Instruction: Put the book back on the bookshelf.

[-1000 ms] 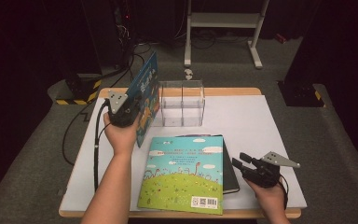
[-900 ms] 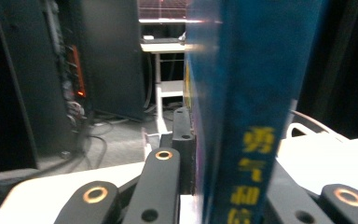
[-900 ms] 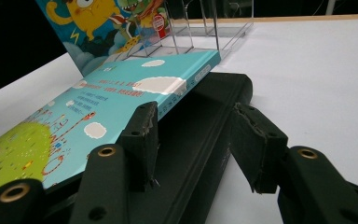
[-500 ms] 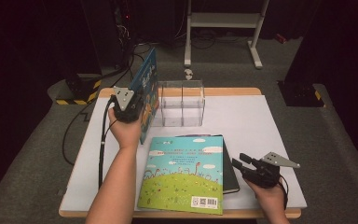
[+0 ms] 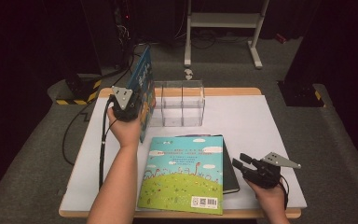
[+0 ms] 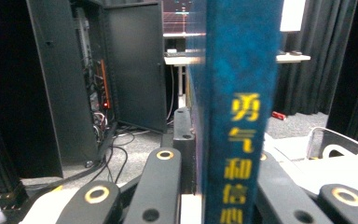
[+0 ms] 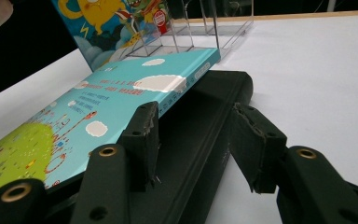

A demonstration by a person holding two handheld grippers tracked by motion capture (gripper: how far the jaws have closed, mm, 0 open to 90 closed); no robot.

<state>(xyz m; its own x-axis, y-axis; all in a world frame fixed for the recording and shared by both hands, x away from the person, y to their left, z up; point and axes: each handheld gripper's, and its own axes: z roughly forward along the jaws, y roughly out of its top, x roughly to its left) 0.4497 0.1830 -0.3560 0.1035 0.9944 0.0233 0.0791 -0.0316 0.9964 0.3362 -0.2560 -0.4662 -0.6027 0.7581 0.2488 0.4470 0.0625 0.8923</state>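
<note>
Item 1, blue picture book [image 5: 143, 88]: stands upright on its edge at the left end of the clear acrylic organizer [image 5: 179, 103], front cover facing right toward it, touching or just beside its left wall; which one cannot be told. In the left gripper view the blue spine [image 6: 240, 116] rises straight between the two black jaws, yellow characters running down it.

Item 2, left hand-held gripper [image 5: 127, 108]: jaws pinched on the blue picture book from its near edge, held above the rear left part of the counter [image 5: 279, 121]. A grey three-cornered plate sits on top; a black cable trails down the left side.

Item 3, clear acrylic organizer: at the rear centre of the counter, divided into compartments, open at the top.

Item 4, green picture book [image 5: 186, 172]: lies flat at the front centre, sky-and-meadow cover up, barcode at its near right corner. It rests partly on top of the black notebook [image 5: 230, 172], whose right edge shows beyond it.

Item 5, right hand-held gripper [image 5: 241, 163]: low at the front right of the counter, pointing left at the black notebook. In the right gripper view the jaws stand partly spread, one pad [image 7: 142, 140] by the green picture book's edge [image 7: 186, 81], the other on the notebook's far side; pressing is not evident.
</note>
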